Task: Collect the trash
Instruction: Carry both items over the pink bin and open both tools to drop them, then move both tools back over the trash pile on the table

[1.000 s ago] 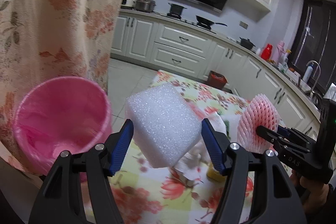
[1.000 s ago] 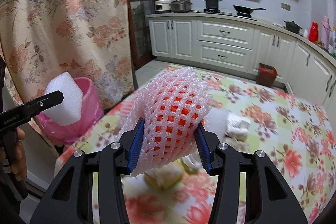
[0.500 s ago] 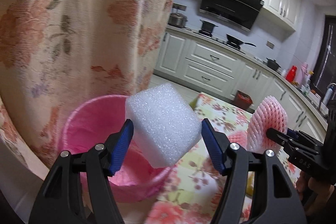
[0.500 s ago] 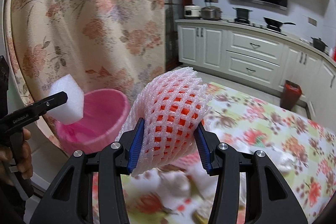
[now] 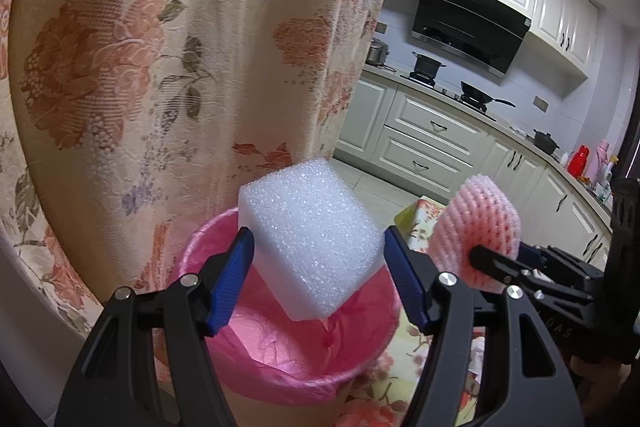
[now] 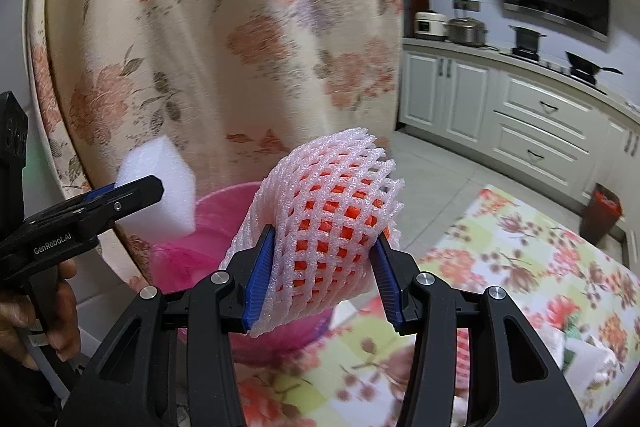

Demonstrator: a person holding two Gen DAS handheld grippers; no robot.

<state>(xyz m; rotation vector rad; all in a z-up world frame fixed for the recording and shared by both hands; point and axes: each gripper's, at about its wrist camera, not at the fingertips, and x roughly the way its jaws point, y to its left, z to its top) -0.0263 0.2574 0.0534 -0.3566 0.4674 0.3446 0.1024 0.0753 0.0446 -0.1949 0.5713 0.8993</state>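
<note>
Foam block [image 5: 310, 241]: white, coarse-celled, roughly cuboid, tilted with one corner pointing down, pinched on two opposite sides between blue pads and held in the air directly over the mouth of the bin. Fruit net [image 6: 326, 223]: pink-white foam mesh sleeve, bulging and curved, with something orange-red showing through its diamond-shaped holes; squeezed at both sides between blue pads, held aloft just beside the bin's rim, on the table side. Bin [image 5: 296, 355]: round, pink, lined with a crinkled pink plastic bag folded over the rim; upright, open, standing against a flowered curtain.
</note>
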